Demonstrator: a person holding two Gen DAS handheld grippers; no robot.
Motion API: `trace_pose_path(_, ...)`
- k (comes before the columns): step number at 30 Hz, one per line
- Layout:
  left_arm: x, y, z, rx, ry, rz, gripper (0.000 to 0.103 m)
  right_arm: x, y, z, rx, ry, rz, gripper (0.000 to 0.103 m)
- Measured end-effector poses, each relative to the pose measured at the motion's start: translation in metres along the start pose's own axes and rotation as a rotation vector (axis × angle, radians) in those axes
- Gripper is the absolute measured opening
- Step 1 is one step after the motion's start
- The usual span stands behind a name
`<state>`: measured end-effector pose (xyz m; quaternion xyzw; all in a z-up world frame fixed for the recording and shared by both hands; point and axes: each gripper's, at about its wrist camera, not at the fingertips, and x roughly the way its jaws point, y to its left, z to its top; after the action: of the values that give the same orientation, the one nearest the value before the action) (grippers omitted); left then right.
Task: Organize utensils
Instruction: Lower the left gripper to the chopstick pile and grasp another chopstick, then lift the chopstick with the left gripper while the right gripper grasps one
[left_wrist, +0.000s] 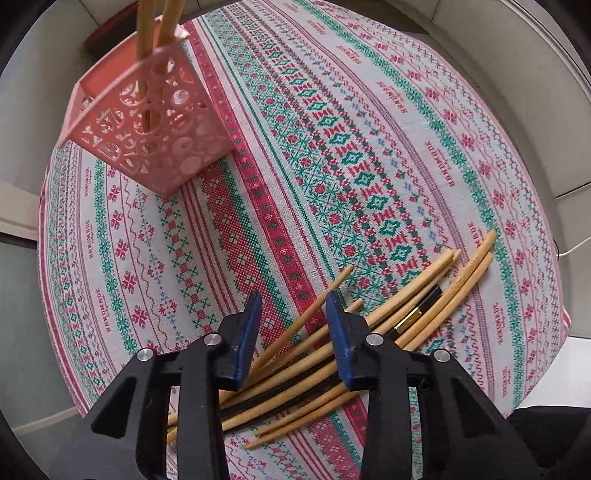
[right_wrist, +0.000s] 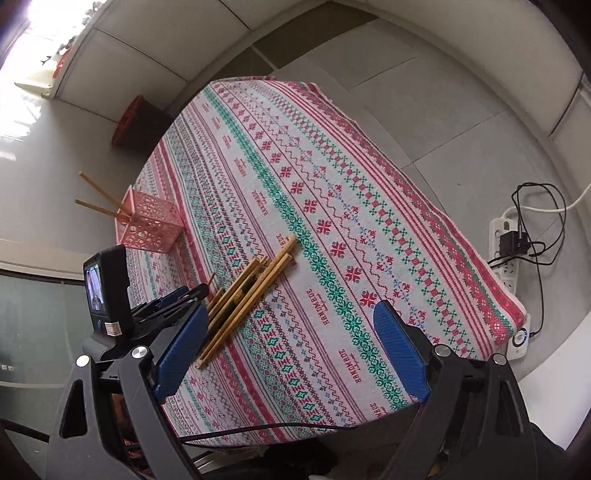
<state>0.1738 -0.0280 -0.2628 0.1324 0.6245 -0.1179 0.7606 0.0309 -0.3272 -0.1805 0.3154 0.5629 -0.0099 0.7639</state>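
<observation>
We see wide bare tablecloth (right_wrist: 332, 206) from twelve to three o'clock of the chopstick pile (right_wrist: 247, 291), open for a hand to pass. At ten o'clock the pink basket (right_wrist: 155, 225) stands near the table's edge, two sticks (right_wrist: 103, 201) jutting outward from it. The left gripper (right_wrist: 192, 291) crowds the pile's seven o'clock end, its pads (left_wrist: 247, 332) straddling several chopsticks.

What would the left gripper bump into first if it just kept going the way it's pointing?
Most likely the chopstick pile on the patterned tablecloth. The left gripper points steeply down with one or two sticks between its blue fingers. Whether the pads already touch is unclear.
</observation>
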Motion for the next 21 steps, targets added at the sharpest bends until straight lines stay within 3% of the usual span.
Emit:
trace_pose_path(3,0.013,0.005,0.000,0.005,0.003,0.009,0.028,0.009,-0.003,0.000,0.012,0.013,-0.020,0.088)
trace_pose_path(5,0.016,0.008,-0.001,0.007,-0.010,-0.002,0.016,0.015,-0.006,0.001,0.029,0.021,-0.029,0.088)
trace_pose_path(8,0.013,0.007,-0.002,0.023,-0.043,0.021,0.009,0.024,-0.009,0.002,0.059,0.039,-0.037,0.088)
trace_pose_path(14,-0.042,0.011,-0.019,0.030,-0.182,-0.005,0.004,0.063,-0.010,0.006,0.154,0.071,-0.052,0.084)
trace_pose_path(17,-0.077,0.014,-0.031,0.035,-0.261,-0.023,0.004,0.082,-0.005,0.008,0.183,0.098,-0.047,0.062)
trace_pose_path(19,-0.093,0.011,-0.040,0.042,-0.301,-0.026,0.004,0.096,-0.003,0.007,0.199,0.132,-0.043,0.040)
trace_pose_path(21,-0.106,0.011,-0.048,0.047,-0.334,-0.022,0.004,0.110,-0.001,0.007,0.228,0.150,-0.038,0.033)
